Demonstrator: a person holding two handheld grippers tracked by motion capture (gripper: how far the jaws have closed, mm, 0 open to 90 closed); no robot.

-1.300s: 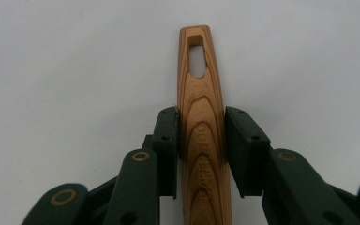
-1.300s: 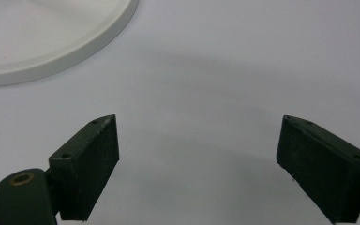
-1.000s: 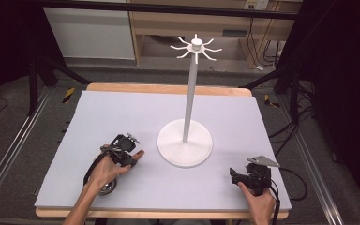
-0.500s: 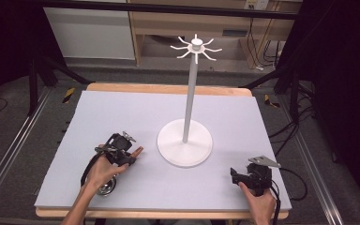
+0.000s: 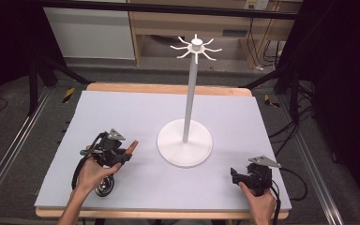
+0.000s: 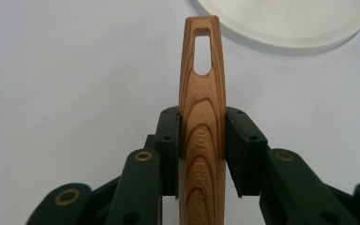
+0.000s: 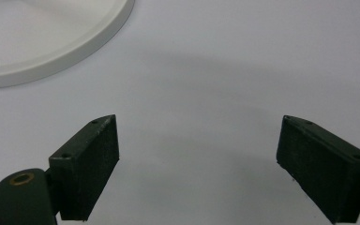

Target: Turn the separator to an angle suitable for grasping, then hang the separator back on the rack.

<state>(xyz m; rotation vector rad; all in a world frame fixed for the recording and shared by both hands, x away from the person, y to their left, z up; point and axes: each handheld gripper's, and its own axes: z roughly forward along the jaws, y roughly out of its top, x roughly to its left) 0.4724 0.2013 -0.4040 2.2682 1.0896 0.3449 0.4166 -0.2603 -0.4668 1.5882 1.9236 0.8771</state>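
Your left tool (image 6: 201,140) is clamped on the wooden handle (image 6: 201,93) of a utensil near the table's (image 5: 136,108) front-left corner. Pickup is judged done; hanging its slot on the white stand's (image 5: 185,140) hooks (image 5: 196,48) remains. Your right tool (image 7: 197,159) stands open, empty, near the front-right corner.

Both grippers (image 5: 122,152) (image 5: 236,177) black, flat rectangular pads (image 7: 86,164) with small screws, brass-ringed pivots on the links, grey triangular top plates, black cables trailing.
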